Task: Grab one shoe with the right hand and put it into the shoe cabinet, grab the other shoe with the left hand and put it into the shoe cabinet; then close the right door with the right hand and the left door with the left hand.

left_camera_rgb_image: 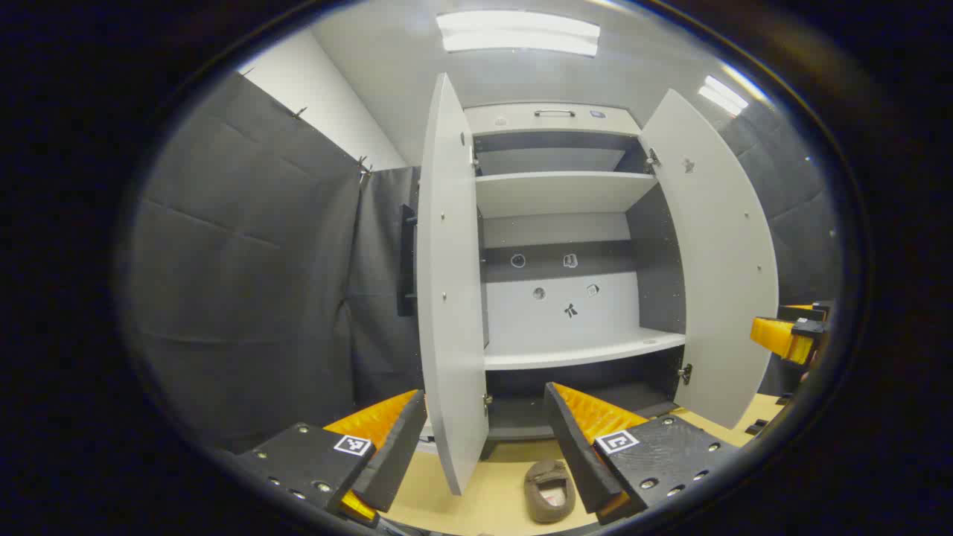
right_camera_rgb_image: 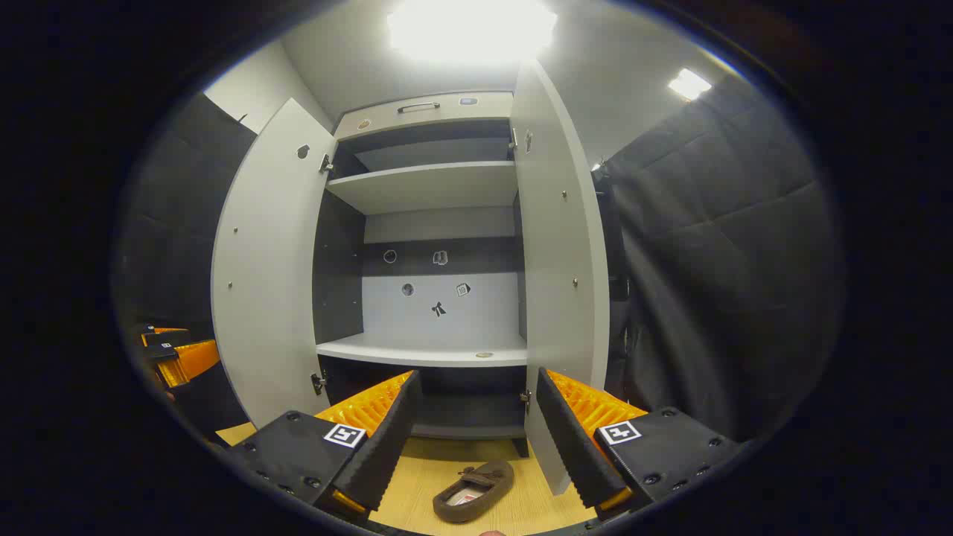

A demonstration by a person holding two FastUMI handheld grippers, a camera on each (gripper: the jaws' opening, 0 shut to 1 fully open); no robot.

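Shoes are seen on the pale wooden floor (right_camera_rgb_image: 417, 461) before the open white shoe cabinet (right_camera_rgb_image: 439, 186): a brown slipper-like shoe (right_camera_rgb_image: 473, 480) below the spread right gripper (right_camera_rgb_image: 473, 420), another brown shoe (left_camera_rgb_image: 549, 490) below the spread left gripper (left_camera_rgb_image: 484, 439). The right gripper should be lowered squarely over its shoe.

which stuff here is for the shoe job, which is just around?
Job: brown slipper-style shoe on the floor; white shoe cabinet, left door and right door open; left gripper; right gripper, both open.

Around: dark padded booth wall; ceiling light.
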